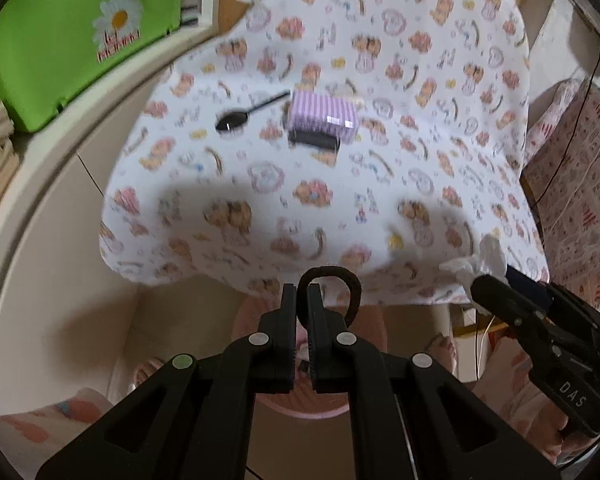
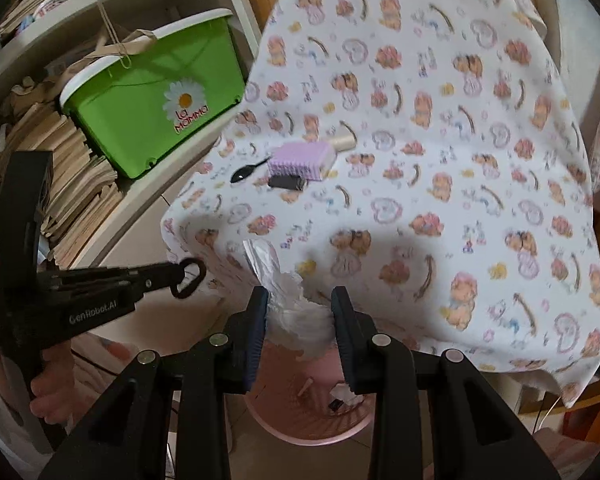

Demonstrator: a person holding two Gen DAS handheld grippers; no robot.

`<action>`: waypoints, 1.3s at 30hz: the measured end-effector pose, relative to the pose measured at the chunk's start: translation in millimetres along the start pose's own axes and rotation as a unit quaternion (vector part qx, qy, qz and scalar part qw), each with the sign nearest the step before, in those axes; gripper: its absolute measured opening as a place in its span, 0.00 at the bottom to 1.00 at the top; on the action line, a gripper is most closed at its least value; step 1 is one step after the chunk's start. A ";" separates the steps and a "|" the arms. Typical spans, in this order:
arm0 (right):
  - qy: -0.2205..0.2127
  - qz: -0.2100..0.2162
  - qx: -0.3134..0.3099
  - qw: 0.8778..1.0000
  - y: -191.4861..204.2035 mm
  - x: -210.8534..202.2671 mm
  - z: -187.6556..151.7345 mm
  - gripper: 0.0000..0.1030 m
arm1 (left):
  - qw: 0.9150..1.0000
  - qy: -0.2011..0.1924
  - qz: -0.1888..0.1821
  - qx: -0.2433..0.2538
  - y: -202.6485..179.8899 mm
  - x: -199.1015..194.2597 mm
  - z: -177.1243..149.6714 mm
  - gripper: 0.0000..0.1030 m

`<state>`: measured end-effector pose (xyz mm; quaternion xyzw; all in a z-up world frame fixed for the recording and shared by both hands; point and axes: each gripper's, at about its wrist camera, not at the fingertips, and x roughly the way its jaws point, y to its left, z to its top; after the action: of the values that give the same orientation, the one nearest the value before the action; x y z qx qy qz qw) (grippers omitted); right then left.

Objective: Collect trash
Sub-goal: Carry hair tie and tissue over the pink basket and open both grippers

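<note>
My left gripper [image 1: 302,294] is shut on a dark brown hair tie [image 1: 342,282] and holds it above a pink waste basket [image 1: 374,326] below the table's front edge. It also shows in the right wrist view [image 2: 187,276]. My right gripper [image 2: 300,300] is shut on a crumpled white tissue [image 2: 295,312], above the same pink basket [image 2: 320,428], which holds a few scraps. In the left wrist view the right gripper [image 1: 480,284] and its tissue [image 1: 486,258] are at the right.
A table under a patterned cloth [image 1: 340,184] carries a black spoon [image 1: 245,114], a purple striped box [image 1: 324,114] and a black item [image 1: 314,140]. A green bin [image 2: 155,100] sits on a shelf with stacked papers [image 2: 75,184] at the left.
</note>
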<state>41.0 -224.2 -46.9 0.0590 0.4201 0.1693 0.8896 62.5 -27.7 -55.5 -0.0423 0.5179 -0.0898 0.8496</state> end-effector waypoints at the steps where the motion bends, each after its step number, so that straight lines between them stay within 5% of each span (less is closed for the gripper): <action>1: 0.001 0.002 0.003 1.000 -1.4 2.4 -1.1 0.34 | 1.000 0.007 0.001 0.002 -0.5 4.3 -1.4 0.05; 15: 0.105 -0.007 0.016 0.994 -15.4 76.3 -33.0 0.34 | 0.994 0.105 0.017 0.006 6.4 74.8 -21.3 0.05; 27: 0.186 -0.062 -0.015 0.980 -24.1 136.5 -81.7 0.35 | 0.987 0.159 0.018 0.007 14.8 130.8 -48.6 0.05; 30: 0.212 -0.068 -0.021 0.975 -26.5 149.0 -91.0 0.48 | 0.986 0.162 0.024 0.009 16.0 135.2 -53.3 0.25; 32: 0.225 -0.064 -0.017 0.972 -28.9 153.8 -96.0 0.56 | 0.987 0.159 0.031 0.006 18.3 132.5 -52.8 0.57; 35: 0.231 -0.064 -0.016 0.971 -29.7 157.0 -99.6 0.73 | 0.987 0.155 0.032 0.003 22.6 131.7 -48.6 0.70; 39: 0.227 -0.077 -0.024 0.970 -33.6 154.5 -96.9 0.74 | 0.988 0.150 0.039 -0.010 30.5 125.0 -41.2 0.71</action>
<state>66.3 -205.0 -229.6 -0.0346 0.6105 0.1197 0.7822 85.2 -21.4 -188.5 -0.0162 0.6419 -0.0571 0.7645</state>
